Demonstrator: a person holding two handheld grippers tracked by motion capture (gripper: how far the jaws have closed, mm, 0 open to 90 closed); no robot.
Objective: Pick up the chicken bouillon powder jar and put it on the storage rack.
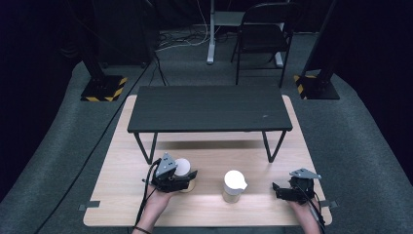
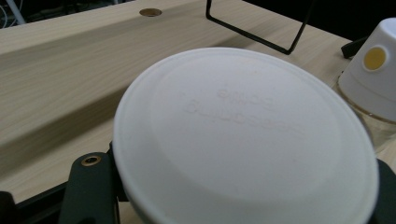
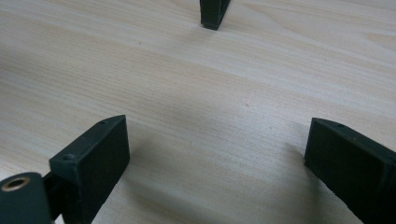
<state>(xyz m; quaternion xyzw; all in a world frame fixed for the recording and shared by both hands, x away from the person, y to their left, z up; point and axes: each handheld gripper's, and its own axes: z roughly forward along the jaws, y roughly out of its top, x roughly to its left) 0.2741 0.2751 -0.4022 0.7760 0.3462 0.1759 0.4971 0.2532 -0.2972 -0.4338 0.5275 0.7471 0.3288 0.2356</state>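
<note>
The left gripper (image 1: pixel 181 176) is held by a hand (image 1: pixel 157 199) at the near left part of the light wooden table (image 1: pixel 122 195), and its fingers (image 2: pixel 88 186) are clamped on a white round lid (image 2: pixel 243 140) from both sides. In the left gripper view this lid lies flat between the fingers with its broad face up, so its axis is upright, and faint raised letters on it cannot be read. Under the lid, in the high view, a pale container (image 1: pixel 187 185) seems to stand on the table, but I cannot tell if the lid is touching it. Just beyond the fingers, to their right side in the left gripper view, stands a clear jar with a white spouted cap (image 2: pixel 373 70), upright, with a yellow dot on the cap; in the high view this jar (image 1: pixel 234 186) is between the two grippers and apart from both. The right gripper (image 1: pixel 285 191) rests low at the near right part of the table, and its fingers (image 3: pixel 93 158) are wide apart with bare wood between them. Farther away a small black bench (image 1: pixel 209 108) stands on the table, and one thin leg of it (image 3: pixel 213 11) is ahead of the right fingers. Behind the table a black chair (image 1: pixel 263 34) stands on the grey floor.
</note>
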